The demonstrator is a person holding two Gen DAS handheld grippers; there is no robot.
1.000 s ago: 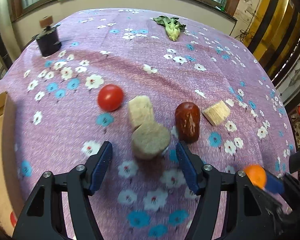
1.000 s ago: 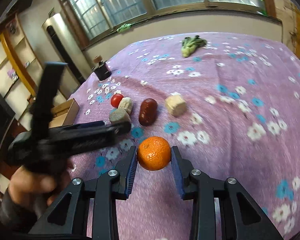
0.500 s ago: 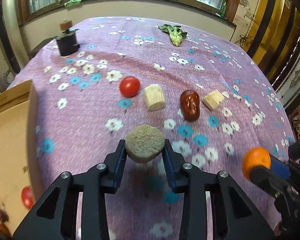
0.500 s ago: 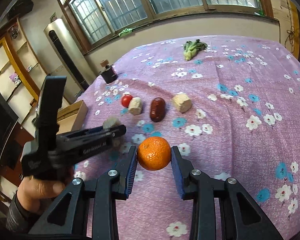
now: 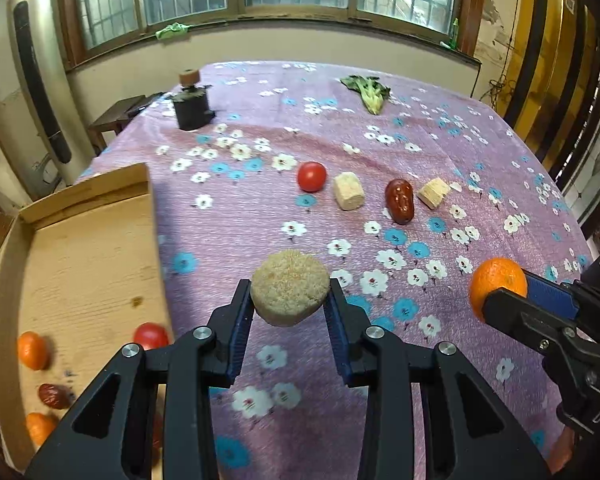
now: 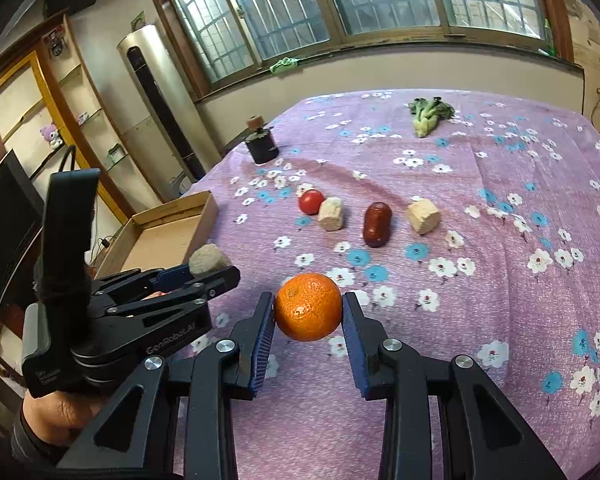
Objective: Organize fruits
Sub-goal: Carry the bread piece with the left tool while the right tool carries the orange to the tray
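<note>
My left gripper (image 5: 289, 300) is shut on a round beige rough-skinned fruit (image 5: 288, 287), held above the purple flowered tablecloth (image 5: 260, 216). My right gripper (image 6: 308, 314) is shut on an orange (image 6: 308, 306), also lifted; in the left wrist view this orange (image 5: 496, 282) shows at the right. On the cloth lie a tomato (image 5: 311, 176), a beige chunk (image 5: 349, 191), a dark red date (image 5: 400, 201) and another beige chunk (image 5: 433, 192). A cardboard box (image 5: 80, 248) at the left holds oranges (image 5: 32, 350), a tomato (image 5: 151, 336) and a date (image 5: 54, 396).
A black pot with a cork top (image 5: 191, 104) stands at the far left of the table. A leafy green vegetable (image 5: 370, 90) lies at the far side. A hand (image 6: 56, 410) holds the left gripper. Shelves and a tall appliance (image 6: 156, 108) stand beyond the table's left edge.
My left gripper closed on the round beige fruit, lifted it off the cloth and drew back toward the box. My right gripper rose a little, still holding the orange.
</note>
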